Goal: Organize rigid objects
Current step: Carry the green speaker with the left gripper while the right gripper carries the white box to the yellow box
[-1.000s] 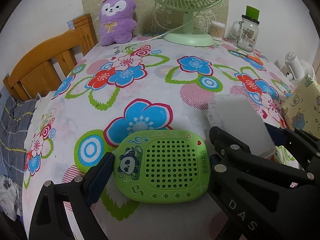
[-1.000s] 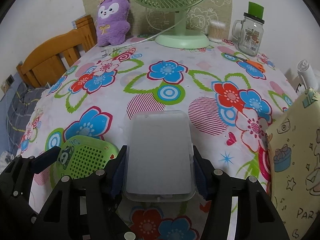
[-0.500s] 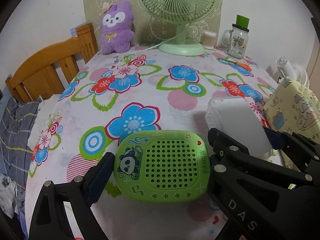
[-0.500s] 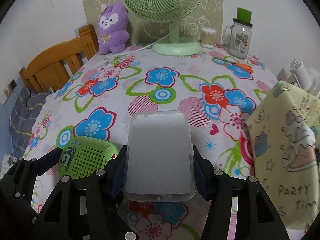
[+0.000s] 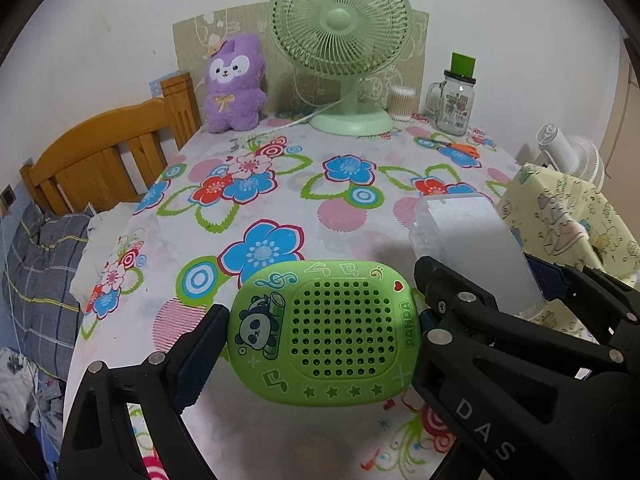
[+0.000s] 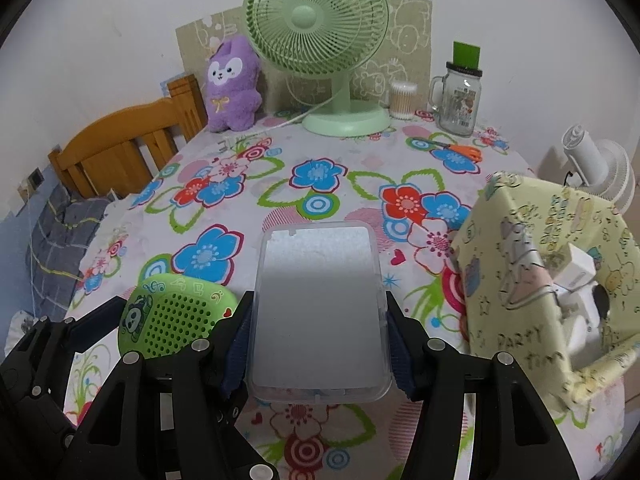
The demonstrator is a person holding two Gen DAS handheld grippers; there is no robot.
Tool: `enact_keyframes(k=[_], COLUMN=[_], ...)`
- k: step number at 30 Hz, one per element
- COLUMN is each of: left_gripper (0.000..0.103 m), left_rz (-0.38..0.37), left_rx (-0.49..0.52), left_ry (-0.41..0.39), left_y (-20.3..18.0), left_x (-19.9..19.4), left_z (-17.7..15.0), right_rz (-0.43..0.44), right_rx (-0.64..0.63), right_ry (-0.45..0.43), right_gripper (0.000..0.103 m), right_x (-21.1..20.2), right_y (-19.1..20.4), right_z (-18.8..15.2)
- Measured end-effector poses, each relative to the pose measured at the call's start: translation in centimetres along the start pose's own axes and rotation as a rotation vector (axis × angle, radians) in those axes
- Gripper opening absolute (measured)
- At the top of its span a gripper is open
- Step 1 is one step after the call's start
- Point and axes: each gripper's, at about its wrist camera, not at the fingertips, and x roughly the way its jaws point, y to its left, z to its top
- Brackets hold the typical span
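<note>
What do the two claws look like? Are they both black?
Yes. The left claw and the right claw are both made of matte black angular plastic bars joined with round silver bolts. Each finger ends in a dark blue ribbed pad. One left finger has the white letters "DAS" printed on it. No cables or sleeves show.

Flowered tabletop [image 6: 320,152] lies open ahead through the middle; fan [image 6: 320,40], plush toy [image 6: 232,84] and jar [image 6: 460,96] line the far edge, yellow box [image 6: 532,272] blocks the right.
</note>
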Motion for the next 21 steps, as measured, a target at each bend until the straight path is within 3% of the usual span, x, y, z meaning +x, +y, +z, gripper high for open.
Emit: enact_keyframes(k=[21], left_gripper=[0.095], left_rz=[-0.011], left_rx=[0.017], left_ry=[-0.083], left_y=[-3.6], left_x=[-6.5], left_z=[0.0], right_rz=[-0.03], right_rx=[0.004], right_ry=[-0.081], right_gripper=[0.062], right_x=[-7.7], right_y=[-2.6], right_z=[-0.4])
